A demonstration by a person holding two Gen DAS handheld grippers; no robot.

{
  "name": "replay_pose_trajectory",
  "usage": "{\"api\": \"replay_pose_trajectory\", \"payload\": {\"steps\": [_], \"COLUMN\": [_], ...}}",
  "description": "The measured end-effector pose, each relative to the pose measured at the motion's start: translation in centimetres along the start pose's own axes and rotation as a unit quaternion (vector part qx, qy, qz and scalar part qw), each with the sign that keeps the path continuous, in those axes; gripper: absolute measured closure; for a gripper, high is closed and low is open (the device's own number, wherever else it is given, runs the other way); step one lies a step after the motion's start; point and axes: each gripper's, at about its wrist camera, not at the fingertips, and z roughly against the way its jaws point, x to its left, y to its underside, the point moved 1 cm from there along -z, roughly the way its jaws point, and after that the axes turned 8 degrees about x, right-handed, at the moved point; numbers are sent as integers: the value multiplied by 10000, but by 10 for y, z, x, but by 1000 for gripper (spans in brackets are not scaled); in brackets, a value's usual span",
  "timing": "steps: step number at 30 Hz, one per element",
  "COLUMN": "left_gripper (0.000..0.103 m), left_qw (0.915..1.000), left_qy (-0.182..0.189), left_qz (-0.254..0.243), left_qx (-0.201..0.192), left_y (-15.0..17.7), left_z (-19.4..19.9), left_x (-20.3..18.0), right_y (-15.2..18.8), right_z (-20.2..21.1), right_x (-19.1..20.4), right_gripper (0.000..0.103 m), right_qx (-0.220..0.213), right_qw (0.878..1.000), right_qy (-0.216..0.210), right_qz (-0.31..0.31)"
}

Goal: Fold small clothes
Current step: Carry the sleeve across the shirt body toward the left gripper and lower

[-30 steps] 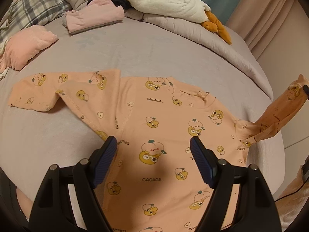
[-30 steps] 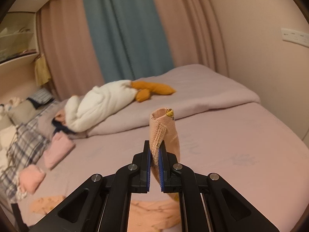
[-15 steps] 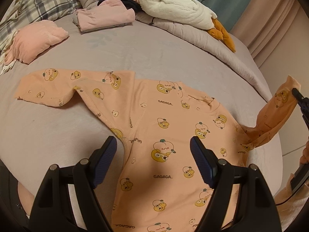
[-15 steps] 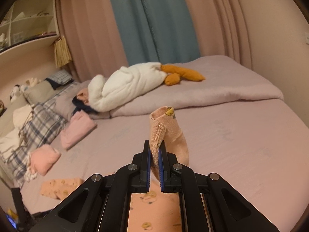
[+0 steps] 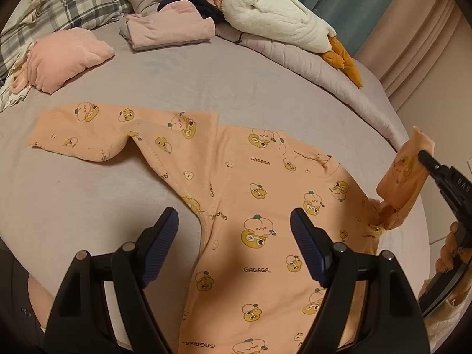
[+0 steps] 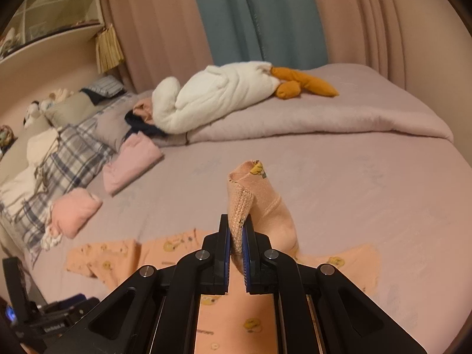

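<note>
Jaws of the right gripper (image 6: 236, 240) pinch the peach knit shirt's (image 5: 265, 206) ribbed, perhaps sleeve, cuff (image 6: 240, 206); left gripper's (image 5: 234, 230) spread.

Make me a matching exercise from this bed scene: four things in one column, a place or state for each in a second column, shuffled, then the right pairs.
Things
1. right gripper
2. left gripper
3. plush goose
4. far sleeve

Places or states
A. lying flat on the bed sheet
B. open above the top's body, holding nothing
C. shut on the near sleeve's cuff, lifted off the bed
D. resting on the folded quilt near the curtains

Pairs: 1-C, 2-B, 3-D, 4-A
</note>
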Motion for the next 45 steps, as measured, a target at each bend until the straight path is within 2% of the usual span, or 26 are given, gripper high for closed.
{"api": "replay_pose_trajectory", "payload": {"steps": [21, 26, 45], "left_gripper": [24, 23, 23], "left_qw": [9998, 9996, 9996], "left_qy": [41, 63, 80], "left_qz": [176, 254, 194], "left_qx": [39, 63, 183], "left_y": [2, 2, 5], "left_z": [-1, -2, -8], "left_x": [21, 27, 27], "right_y": [44, 53, 72], "right_z": [-51, -57, -77], "right_x": [34, 37, 38], "right_gripper": [95, 95, 95], "right_qx": [998, 1106, 1600], "right_qw": [9947, 9935, 9869], "right_qy": [-161, -34, -135], "right_qz": [183, 282, 164]}}
